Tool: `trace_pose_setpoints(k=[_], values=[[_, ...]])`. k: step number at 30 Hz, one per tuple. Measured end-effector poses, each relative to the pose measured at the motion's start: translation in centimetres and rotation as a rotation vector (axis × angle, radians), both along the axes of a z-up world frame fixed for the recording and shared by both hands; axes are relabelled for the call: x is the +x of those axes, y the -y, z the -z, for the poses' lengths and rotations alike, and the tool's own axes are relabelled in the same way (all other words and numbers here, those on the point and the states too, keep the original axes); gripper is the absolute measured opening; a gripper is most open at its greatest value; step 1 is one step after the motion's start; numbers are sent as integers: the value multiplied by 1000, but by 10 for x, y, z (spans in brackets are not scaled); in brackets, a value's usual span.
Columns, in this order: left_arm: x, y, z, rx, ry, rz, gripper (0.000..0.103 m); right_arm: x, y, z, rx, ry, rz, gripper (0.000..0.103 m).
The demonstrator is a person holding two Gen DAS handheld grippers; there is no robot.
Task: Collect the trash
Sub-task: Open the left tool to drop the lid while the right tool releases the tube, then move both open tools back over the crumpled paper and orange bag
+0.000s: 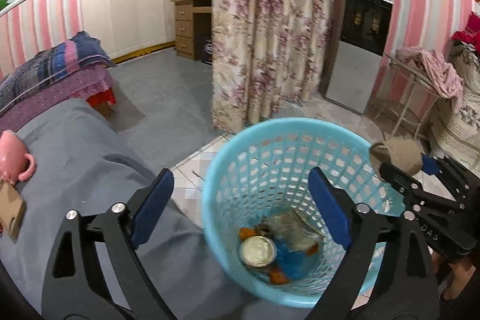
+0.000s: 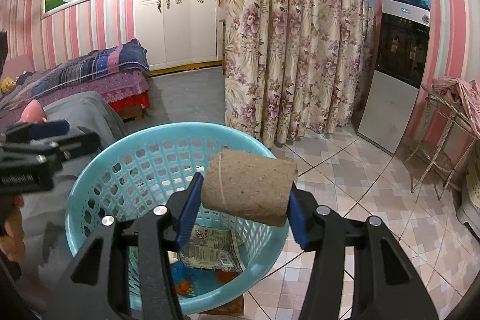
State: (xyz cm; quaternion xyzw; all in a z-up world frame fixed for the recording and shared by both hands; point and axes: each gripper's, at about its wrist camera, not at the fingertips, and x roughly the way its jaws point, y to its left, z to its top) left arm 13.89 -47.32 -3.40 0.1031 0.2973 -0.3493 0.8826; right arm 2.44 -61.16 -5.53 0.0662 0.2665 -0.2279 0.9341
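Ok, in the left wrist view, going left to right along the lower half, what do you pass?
Pink mug → grey cloth → blue basket → cardboard roll held in the right claw.

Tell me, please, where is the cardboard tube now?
The cardboard tube is clamped between the right tongs, above the rim of the blue basket; the left wrist view shows it at the basket's right edge.

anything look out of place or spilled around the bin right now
Nothing stands out. The trash lies inside the blue basket, none spilled on the tiles. The cardboard roll sits clamped in the right gripper above the rim; the left gripper is open and empty.
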Motion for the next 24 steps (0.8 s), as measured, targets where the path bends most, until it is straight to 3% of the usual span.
trace_pose_setpoints(k=[13, 15, 17, 24], values=[[13, -69, 2, 0, 9, -157, 94, 21, -18, 4, 15, -7, -8, 54], [13, -81, 1, 4, 18, -183, 95, 26, -21, 4, 20, -14, -13, 76], [14, -92, -2, 3, 20, -208, 96, 28, -24, 3, 14, -15, -2, 86], [17, -132, -12, -5, 31, -282, 96, 35, -37, 2, 3, -25, 34, 97]])
